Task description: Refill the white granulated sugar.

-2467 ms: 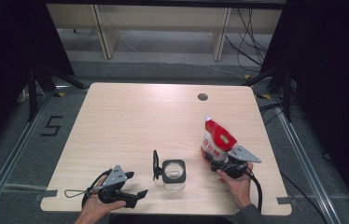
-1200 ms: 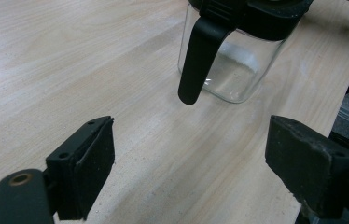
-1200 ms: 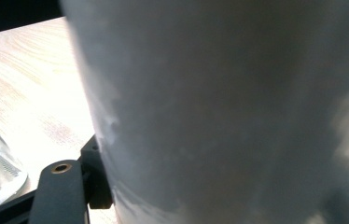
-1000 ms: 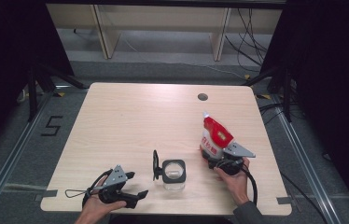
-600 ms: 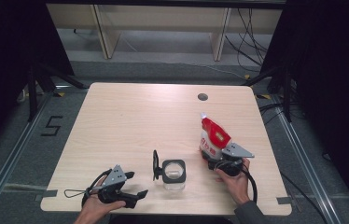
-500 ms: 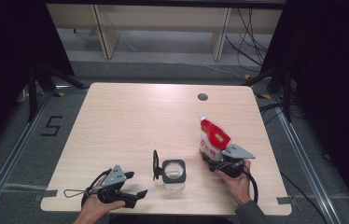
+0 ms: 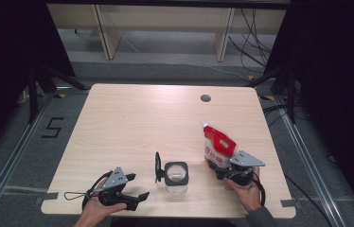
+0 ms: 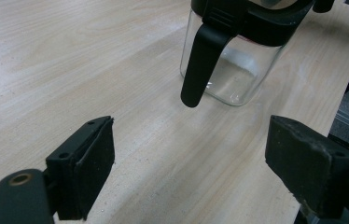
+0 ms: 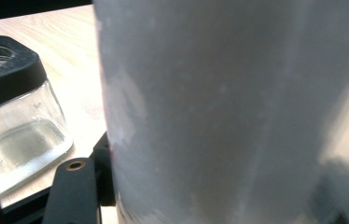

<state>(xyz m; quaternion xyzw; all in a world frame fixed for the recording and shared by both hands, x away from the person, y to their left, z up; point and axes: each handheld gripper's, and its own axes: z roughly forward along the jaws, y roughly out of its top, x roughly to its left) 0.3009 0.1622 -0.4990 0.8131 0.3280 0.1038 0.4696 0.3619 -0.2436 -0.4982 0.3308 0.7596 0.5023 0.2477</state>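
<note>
Red and white pouch [image 7: 218, 146] standing near the table's [image 7: 132, 118] right edge, pinched in the right gripper [image 7: 222, 166]. Left gripper [image 8: 191, 172] near the front edge, jaws wide apart, empty. Glass jar [image 7: 176, 175] with black lid between both.

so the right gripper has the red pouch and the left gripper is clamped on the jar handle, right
Not quite. The right gripper does hold the red pouch, but the left gripper is open and short of the jar; the left gripper view shows its jaws apart over bare table.
</note>
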